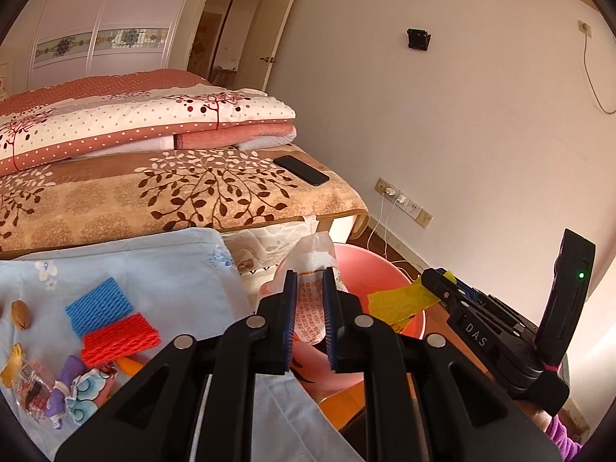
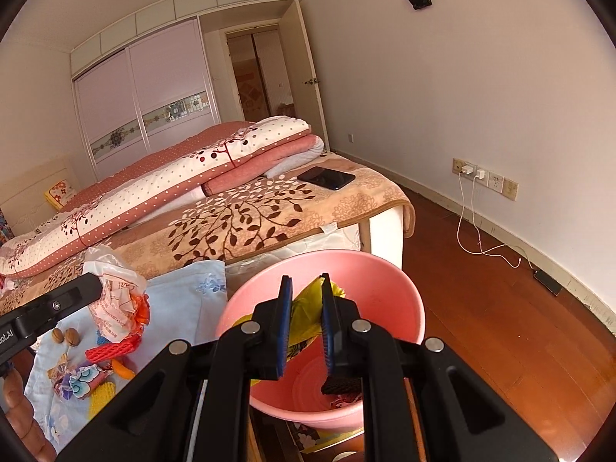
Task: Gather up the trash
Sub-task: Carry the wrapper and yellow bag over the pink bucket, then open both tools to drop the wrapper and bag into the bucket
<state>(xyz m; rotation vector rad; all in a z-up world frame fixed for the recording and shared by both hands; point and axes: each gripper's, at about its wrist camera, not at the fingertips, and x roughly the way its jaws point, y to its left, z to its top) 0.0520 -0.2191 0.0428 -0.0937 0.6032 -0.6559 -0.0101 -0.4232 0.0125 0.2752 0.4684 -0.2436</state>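
Note:
My left gripper is shut on a crumpled clear plastic wrapper with red print, held at the near rim of the pink basin. The wrapper also shows in the right wrist view. My right gripper is shut on a yellow wrapper and holds it over the pink basin. That gripper and the yellow wrapper show in the left wrist view over the basin. Inside the basin lies a dark wrapper. More trash lies on the light blue cloth: blue foam net, red foam net.
Nuts and small candy wrappers lie on the cloth at left. A bed with a leaf-pattern blanket stands behind, with a black phone on it. A wall socket with white cables is at right over the wood floor.

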